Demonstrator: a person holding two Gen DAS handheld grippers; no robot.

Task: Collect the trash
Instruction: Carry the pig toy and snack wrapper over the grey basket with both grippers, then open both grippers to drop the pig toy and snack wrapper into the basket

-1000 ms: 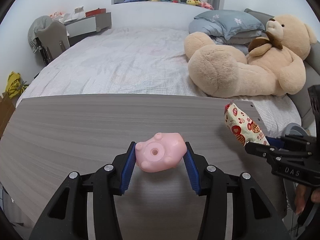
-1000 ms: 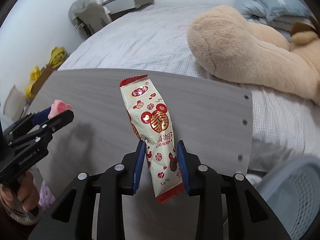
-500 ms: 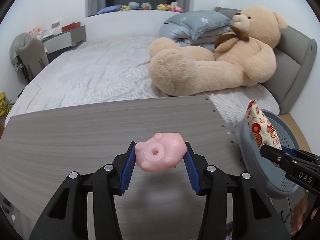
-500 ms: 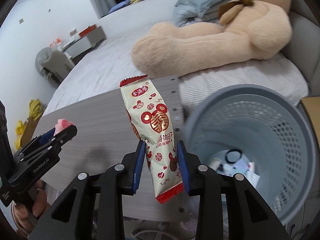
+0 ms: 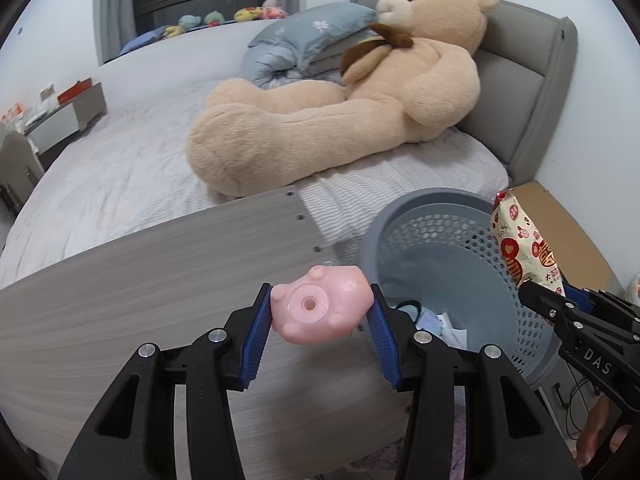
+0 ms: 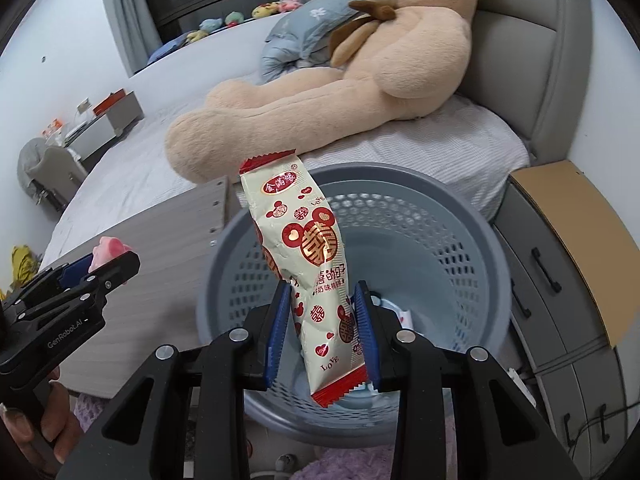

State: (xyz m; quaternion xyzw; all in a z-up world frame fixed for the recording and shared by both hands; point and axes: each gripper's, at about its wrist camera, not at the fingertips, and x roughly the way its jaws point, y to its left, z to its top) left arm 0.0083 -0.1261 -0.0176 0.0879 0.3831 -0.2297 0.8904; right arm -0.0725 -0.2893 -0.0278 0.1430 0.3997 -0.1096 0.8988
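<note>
Two fingers [image 6: 281, 320] pinch wrapper [image 6: 308, 256] – left [image 5: 319, 322], toy [image 5: 316, 309]

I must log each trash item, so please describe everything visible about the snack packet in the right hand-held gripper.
The snack packet is a long, cream, glossy, slightly crinkled wrapper with red crimped ends, red hearts and bear heads, Chinese characters and the word LOVE. It stands nearly upright, pinched near its lower end by the right hand-held gripper, above the opening of the grey perforated basket. Nothing else touches it.

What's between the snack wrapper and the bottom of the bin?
Only open air. In the right wrist view the snack wrapper, clamped in the right hand-held gripper, hangs over the grey basket; some scraps lie at the bottom.
</note>
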